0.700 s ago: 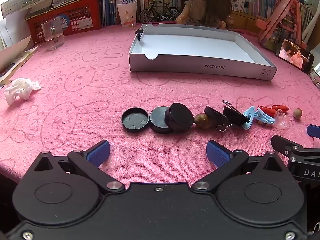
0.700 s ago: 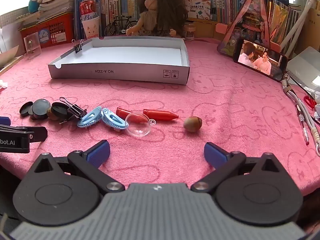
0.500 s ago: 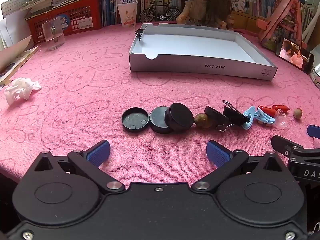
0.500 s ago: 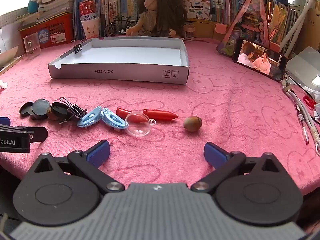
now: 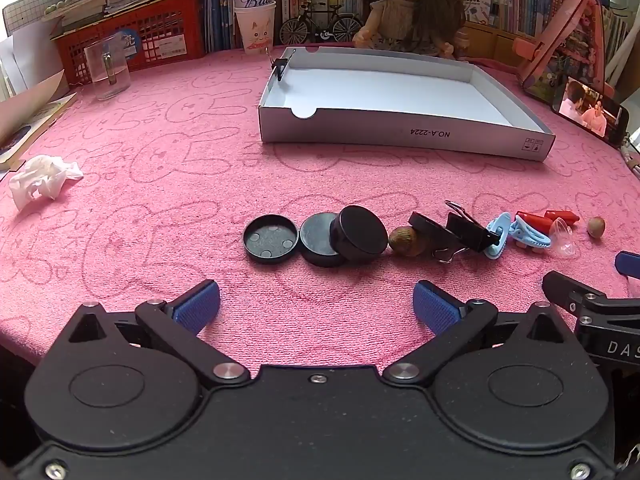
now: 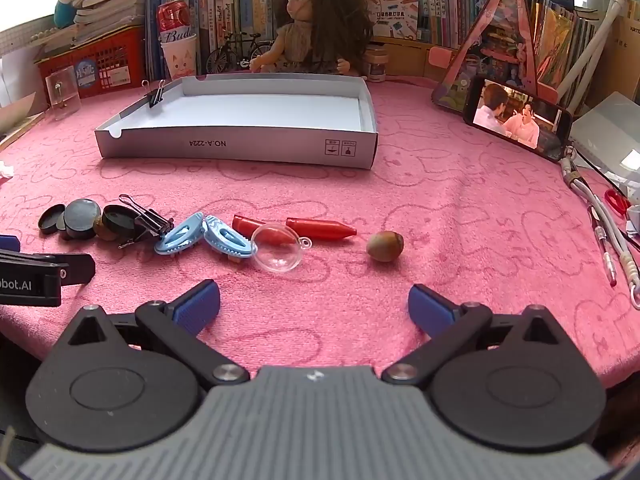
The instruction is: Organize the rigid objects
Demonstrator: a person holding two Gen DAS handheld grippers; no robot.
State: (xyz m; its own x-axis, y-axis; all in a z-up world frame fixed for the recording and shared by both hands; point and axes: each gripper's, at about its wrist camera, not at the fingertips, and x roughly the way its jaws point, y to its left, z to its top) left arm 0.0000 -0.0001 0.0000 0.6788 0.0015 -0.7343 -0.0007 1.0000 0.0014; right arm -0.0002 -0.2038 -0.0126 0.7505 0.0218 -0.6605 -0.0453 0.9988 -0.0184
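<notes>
Both grippers open over the pink cloth

The left gripper (image 5: pixel 316 306) and right gripper (image 6: pixel 314 304) stood with jaws apart, holding nothing; the black lids (image 5: pixel 271 239), binder clip (image 5: pixel 468 229), blue clips (image 6: pixel 208 236) and nut (image 6: pixel 385 245) lay in a row before the empty white box (image 6: pixel 240 144).

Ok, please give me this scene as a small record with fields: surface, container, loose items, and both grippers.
surface: pink towel cloth with rabbit outlines
container: shallow grey cardboard box, inside bare; one black binder clip on its rim
loose items: row of black round caps, blue plastic clips, red crayons, brown nut
left gripper: open, holding nothing
right gripper: open, holding nothing
</notes>
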